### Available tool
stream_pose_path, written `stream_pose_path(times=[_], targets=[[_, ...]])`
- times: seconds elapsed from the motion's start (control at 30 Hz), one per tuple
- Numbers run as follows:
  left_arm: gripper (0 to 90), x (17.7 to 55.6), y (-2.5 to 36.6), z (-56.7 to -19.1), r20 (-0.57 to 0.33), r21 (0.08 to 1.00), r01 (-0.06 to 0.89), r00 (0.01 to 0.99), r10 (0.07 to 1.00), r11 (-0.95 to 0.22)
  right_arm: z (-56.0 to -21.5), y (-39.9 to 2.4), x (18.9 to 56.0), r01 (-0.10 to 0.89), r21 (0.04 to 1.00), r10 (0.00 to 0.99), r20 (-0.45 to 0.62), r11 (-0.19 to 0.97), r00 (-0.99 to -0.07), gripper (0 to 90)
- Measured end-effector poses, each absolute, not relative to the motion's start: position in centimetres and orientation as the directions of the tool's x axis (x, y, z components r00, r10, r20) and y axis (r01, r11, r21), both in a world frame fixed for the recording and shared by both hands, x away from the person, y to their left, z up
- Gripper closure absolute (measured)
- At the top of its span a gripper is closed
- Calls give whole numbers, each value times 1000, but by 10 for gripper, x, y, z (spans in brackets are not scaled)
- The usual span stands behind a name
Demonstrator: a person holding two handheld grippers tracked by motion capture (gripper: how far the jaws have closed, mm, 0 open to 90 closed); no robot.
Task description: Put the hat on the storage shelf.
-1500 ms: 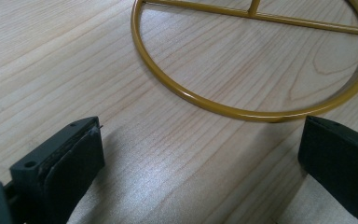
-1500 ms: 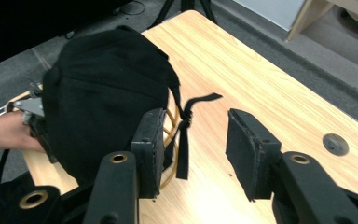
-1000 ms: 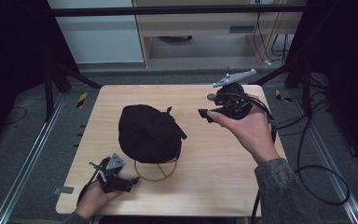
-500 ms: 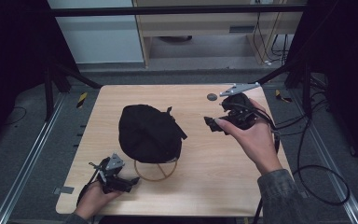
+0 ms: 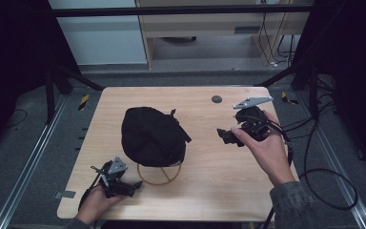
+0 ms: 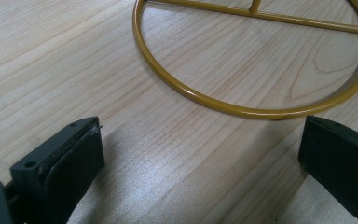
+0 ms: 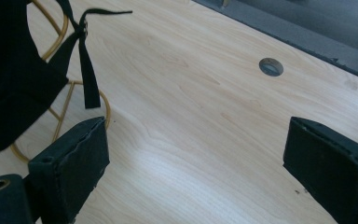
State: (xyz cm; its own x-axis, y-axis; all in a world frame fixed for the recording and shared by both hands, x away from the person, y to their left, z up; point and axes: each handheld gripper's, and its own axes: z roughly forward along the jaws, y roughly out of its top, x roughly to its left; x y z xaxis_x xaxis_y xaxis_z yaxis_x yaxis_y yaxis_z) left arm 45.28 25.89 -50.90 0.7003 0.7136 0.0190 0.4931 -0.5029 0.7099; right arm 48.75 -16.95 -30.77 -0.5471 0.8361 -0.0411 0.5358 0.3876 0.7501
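Note:
A black cap (image 5: 150, 136) sits on a gold wire stand (image 5: 159, 174) at the table's middle. In the right gripper view the cap (image 7: 14, 70) hangs at the left, its strap (image 7: 86, 70) dangling over the stand (image 7: 60, 121). My right gripper (image 5: 224, 135) is to the right of the cap, apart from it. Its jaws have just been opening, and only bare wood lies between them (image 7: 196, 158). My left gripper (image 5: 132, 185) rests at the near left, open, its jaws (image 6: 200, 154) pointing at the stand's base ring (image 6: 242, 111).
The light wooden table (image 5: 209, 191) has a small round hole (image 5: 217, 99) at the back right, which is also in the right gripper view (image 7: 271, 66). Cables trail off the right edge. Dark floor and rails surround the table.
My right gripper has come down and nearer, from the back right towards the table's right middle, and its jaws stand wider. The left gripper has kept still.

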Motion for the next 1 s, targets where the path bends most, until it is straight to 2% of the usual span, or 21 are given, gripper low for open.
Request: stream_pose_path(times=[0.23, 0.4, 1.0], targets=[[0, 453, 259, -509, 19, 710, 493, 700, 713, -503, -332, -182, 481, 551, 742, 842, -32, 381, -539, 93], [0, 453, 259, -509, 19, 710, 493, 700, 713, -503, -362, -195, 477, 591, 728, 855, 15, 346, -519, 131], [0, 452, 259, -509, 20, 710, 493, 700, 714, -503, -435, -195, 467, 628, 699, 851, 53, 342, -523, 134]])
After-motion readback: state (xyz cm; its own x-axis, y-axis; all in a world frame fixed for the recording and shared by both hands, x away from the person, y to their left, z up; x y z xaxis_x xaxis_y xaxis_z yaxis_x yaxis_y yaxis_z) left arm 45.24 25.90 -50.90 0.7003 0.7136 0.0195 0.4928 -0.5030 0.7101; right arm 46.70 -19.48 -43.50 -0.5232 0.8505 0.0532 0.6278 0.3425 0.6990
